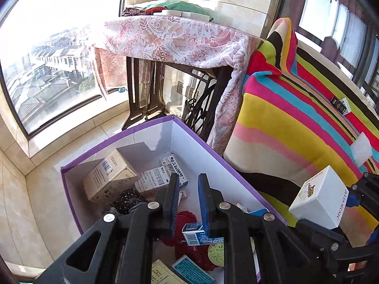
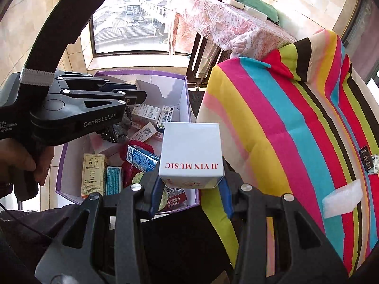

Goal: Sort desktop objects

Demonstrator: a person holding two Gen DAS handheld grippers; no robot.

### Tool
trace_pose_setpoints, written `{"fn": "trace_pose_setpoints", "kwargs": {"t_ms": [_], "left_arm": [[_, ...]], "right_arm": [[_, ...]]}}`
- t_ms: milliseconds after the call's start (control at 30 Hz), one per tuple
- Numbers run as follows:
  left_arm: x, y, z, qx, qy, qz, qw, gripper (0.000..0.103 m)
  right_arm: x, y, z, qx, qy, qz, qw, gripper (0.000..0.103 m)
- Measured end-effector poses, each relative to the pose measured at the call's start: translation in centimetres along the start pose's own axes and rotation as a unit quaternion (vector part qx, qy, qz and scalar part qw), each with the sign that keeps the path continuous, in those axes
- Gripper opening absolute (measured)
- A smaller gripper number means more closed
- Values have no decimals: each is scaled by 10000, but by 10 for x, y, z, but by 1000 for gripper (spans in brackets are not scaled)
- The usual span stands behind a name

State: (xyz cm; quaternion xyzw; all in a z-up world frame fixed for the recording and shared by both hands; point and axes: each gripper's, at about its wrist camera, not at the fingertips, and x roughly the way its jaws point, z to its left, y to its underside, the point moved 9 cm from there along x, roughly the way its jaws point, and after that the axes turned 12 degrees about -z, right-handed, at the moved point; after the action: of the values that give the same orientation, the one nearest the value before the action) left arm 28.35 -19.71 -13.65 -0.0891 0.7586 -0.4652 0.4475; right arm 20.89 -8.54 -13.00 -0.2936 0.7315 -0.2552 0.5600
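1. Between the blue pads of your right hand-held gripper (image 2: 190,195) sits the white box (image 2: 191,152) lettered "JI YIN MUSIC", clamped across its lower end, the rest standing out beyond the fingertips. It hangs above the near right corner of the purple-rimmed bin (image 2: 183,90), not yet inside.
2. Your left hand-held gripper (image 1: 188,203) hovers over the same bin with nothing between its pads; the jaws stand nearly together, a narrow gap showing.
3. Below lie small cartons, a dark sequined item (image 1: 129,198), a red knitted piece (image 1: 187,216) and a blue-and-white carton (image 1: 193,233). Judging by the clutter, the barest floor is along the white right wall.
4. To finish well, carry the box further over the rim before lowering it, so that it clears the wall instead of catching on it.
5. Keep the left tool aside; the two stand close and could knock together.
6. Release low, as a drop could tip the box onto the cartons.
7. Right of the bin, a striped blanket (image 2: 296,130) carries a white foam piece (image 2: 342,200) and a dark tag (image 2: 366,158), probably still to sort.
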Motion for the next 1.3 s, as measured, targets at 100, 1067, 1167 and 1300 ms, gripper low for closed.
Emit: {"fn": "trace_pose_setpoints", "kwargs": {"t_ms": [100, 1067, 1167, 1300], "left_arm": [[-3, 0, 18, -141, -175, -68, 9997, 37], [1, -18, -318, 2282, 3012, -141, 9257, 27], [-17, -29, -281, 2093, 2798, -412, 9361, 27], [-33, -36, -221, 1972, 2272, -582, 9519, 28]], "right_arm": [[5, -2, 14, -88, -194, -73, 9997, 45], [-162, 107, -194, 2886, 2393, -669, 9246, 44], [-150, 93, -180, 2672, 2175, -647, 9365, 44], [-125, 70, -151, 2327, 1732, -571, 9553, 44]]}}
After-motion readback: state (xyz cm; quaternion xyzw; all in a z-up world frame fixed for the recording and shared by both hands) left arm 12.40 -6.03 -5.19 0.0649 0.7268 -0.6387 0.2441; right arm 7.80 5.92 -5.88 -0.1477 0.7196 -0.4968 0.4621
